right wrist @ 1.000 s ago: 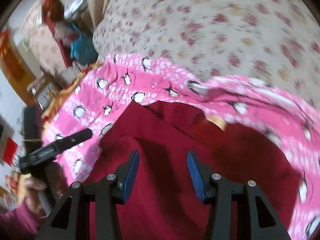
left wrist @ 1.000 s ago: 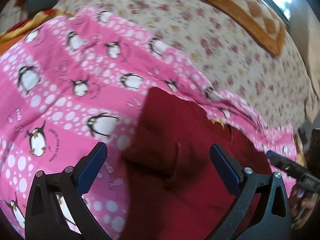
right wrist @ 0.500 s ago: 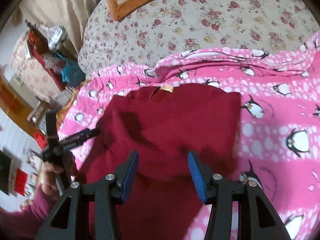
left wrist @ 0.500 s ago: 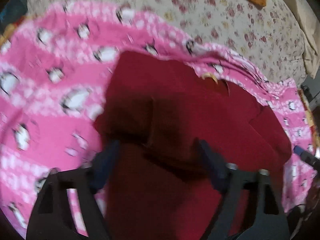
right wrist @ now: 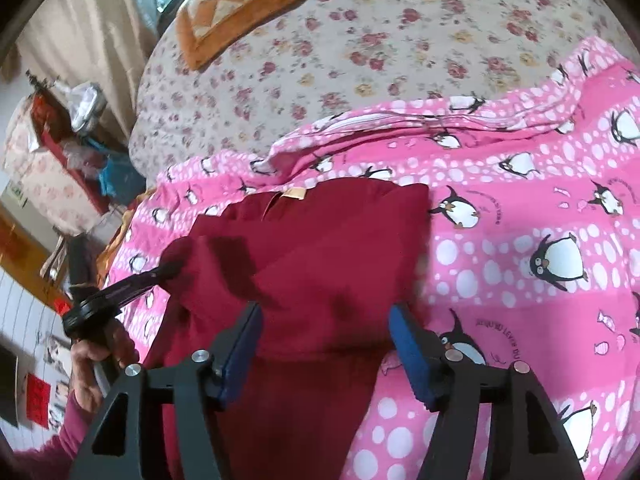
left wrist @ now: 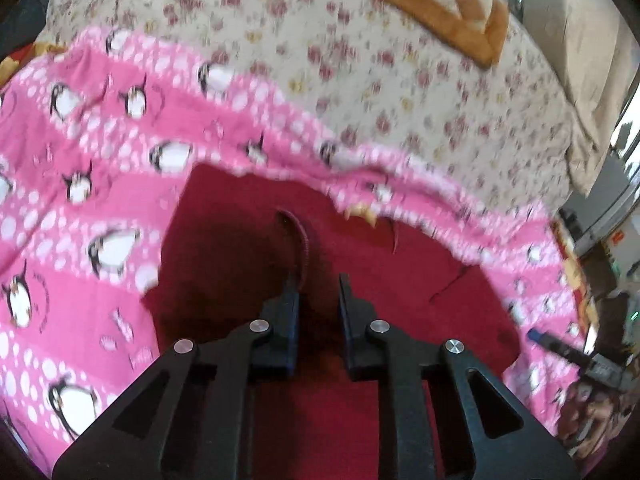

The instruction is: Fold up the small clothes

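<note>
A dark red garment (left wrist: 248, 248) lies on a pink penguin-print blanket (left wrist: 80, 160); it also shows in the right wrist view (right wrist: 320, 240), with a tan neck label (right wrist: 294, 193) at its far edge. My left gripper (left wrist: 318, 292) is shut on a ribbed fold of the red garment (left wrist: 302, 240) and holds it up. In the right wrist view the left gripper (right wrist: 168, 270) pinches the garment's left edge. My right gripper (right wrist: 324, 320) is open, its blue pads either side of the garment's near part. The right gripper's tip (left wrist: 538, 336) shows at the far right of the left wrist view.
The blanket (right wrist: 520, 200) lies on a floral bedspread (right wrist: 400, 40). An orange checked cushion (right wrist: 248, 4) lies at the bed's far side, also visible in the left wrist view (left wrist: 436, 4). Cluttered furniture (right wrist: 52, 152) stands left of the bed.
My left gripper has gone from wide open to shut on a fold of the red garment. My right gripper has opened wider and stays over the garment's near part.
</note>
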Motion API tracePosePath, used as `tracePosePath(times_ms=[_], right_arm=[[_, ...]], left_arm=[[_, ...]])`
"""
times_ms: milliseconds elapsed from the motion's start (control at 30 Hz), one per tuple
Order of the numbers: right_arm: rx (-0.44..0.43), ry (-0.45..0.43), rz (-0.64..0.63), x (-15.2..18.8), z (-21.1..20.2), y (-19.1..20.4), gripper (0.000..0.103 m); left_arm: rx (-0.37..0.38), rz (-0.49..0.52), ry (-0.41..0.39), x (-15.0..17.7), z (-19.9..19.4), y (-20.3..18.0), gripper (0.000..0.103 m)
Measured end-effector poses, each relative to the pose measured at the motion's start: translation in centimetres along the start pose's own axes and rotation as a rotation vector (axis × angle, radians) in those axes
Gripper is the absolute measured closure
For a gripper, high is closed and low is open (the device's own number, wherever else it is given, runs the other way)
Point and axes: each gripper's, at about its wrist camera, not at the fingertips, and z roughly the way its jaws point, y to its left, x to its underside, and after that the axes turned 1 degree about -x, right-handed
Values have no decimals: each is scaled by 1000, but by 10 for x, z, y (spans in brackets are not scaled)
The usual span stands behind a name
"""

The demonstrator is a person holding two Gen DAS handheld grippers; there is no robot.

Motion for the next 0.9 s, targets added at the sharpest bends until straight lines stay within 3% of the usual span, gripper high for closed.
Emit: tracePosePath(times_ms=[67,167,233,333,500,533,567,600,700,767,800,900], right_arm=[[15,-14,17,-5,2,-3,39],[91,-28,38,-17,9,-10,36],[131,-30,45,-28,19,-14,35],[166,-5,52,-40,41,-18,33],[161,84,110,-52,90,-30,33],[152,99,116,-54,97,-32,37],[166,90,98,-55,98,-31,65],[192,70,72,-57,96,-28,85],[268,-64,-5,-60,73,-21,86],[386,-65,-1,-61,74,-31,86],[402,-48,16,-61,75,-37,86],[304,-12,127,-57,65,-52,86]], left_arm=[[-1,-19,-59,-13,-11,4,88],[-62,-42,-99,-22,-15,16,88],[-140,-50,-65,-20,-2,27,88],[-154,-56,23,-12,17,33,88],[-196,16,18,-6,18,24,88],[-193,13,11,-5,17,24,88],[-185,9,2,-5,16,25,88],[-176,6,-8,-5,14,26,88],[-204,19,9,-4,20,27,88],[-254,29,88,0,38,30,88],[-275,32,124,3,46,31,88],[-275,21,126,7,47,34,88]])
